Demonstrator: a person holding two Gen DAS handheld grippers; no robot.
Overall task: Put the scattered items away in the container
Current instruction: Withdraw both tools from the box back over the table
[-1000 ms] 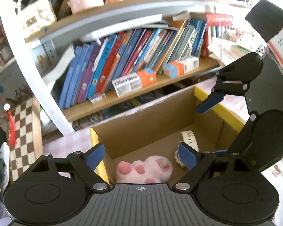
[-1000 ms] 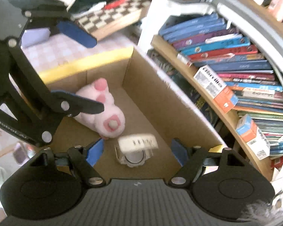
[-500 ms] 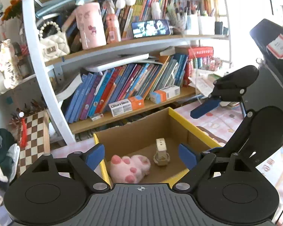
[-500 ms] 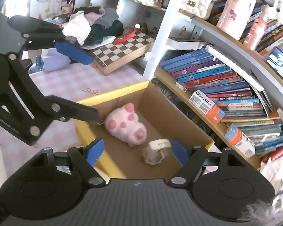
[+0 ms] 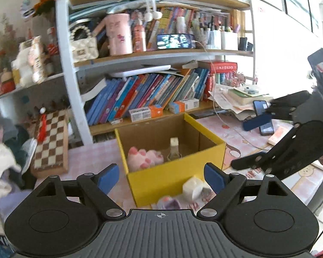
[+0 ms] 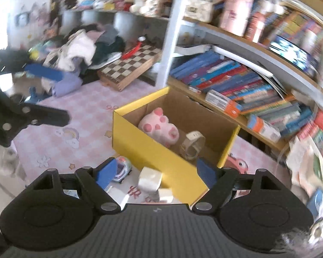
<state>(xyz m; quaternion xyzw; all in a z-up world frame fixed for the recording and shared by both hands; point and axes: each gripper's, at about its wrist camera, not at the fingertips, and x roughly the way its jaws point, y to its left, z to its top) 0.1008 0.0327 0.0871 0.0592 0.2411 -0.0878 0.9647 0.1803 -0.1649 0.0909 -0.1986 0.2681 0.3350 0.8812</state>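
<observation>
Presently both my left gripper (image 5: 161, 177) and right gripper (image 6: 155, 173) hang apart and empty above the yellow cardboard box (image 6: 152, 150), which holds a pink plush paw (image 6: 159, 126) and cream wristwatch (image 6: 192, 145), while a white cube (image 6: 149, 179) and small toy car (image 6: 122, 168) lie on the desk (image 6: 53, 146) just beside it, calling for pickup next.

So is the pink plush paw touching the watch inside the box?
Cannot tell. In the right wrist view the pink plush paw and the watch overlap slightly; in the left wrist view the yellow box wall hides their bases.

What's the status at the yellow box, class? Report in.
Left gripper and right gripper open, empty, above table. Pink plush and watch inside yellow box. White block and toy car outside, nothing blocking them.
</observation>
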